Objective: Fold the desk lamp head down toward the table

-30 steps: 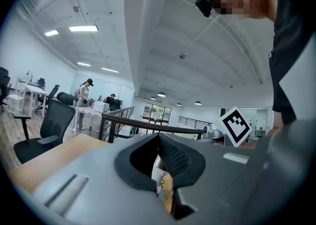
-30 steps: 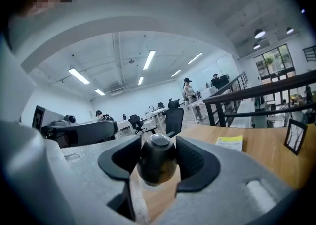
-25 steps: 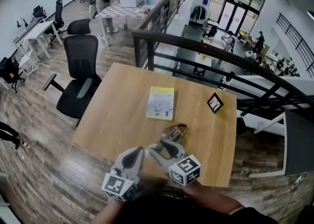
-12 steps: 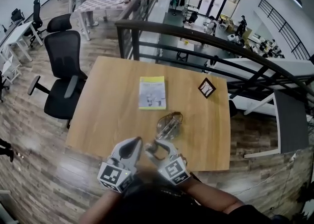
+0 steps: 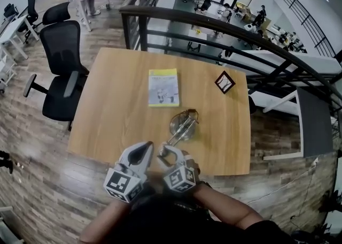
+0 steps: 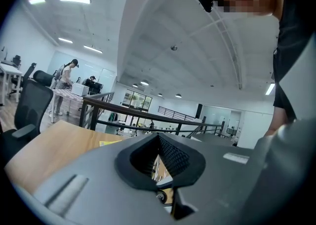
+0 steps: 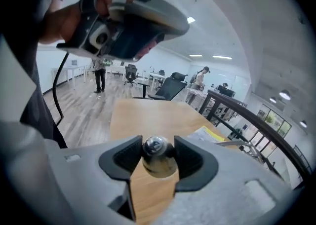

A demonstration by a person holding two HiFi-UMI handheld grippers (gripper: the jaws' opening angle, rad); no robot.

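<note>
Nearest, the left gripper (image 5: 142,153) is clenched on nothing. Just right of it, the right gripper (image 5: 166,155) grasps the rounded chrome head (image 7: 158,157) of the silver desk lamp (image 5: 183,125), whose base sits mid wooden counter (image 5: 109,112). Lowering slowly, with the left gripper steadying the base, should prevent sliding. A yellow booklet (image 5: 163,86) lies farther off.

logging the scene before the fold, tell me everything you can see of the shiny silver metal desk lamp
The shiny silver metal desk lamp looks like polished chrome. A round disc-shaped part rests on the light wooden table, in its nearer half, and thin rods slant from it toward the person. At their near end a rounded, mirror-like knob sits between the jaws of the right gripper, which are closed on it. Nothing else touches the lamp.
</note>
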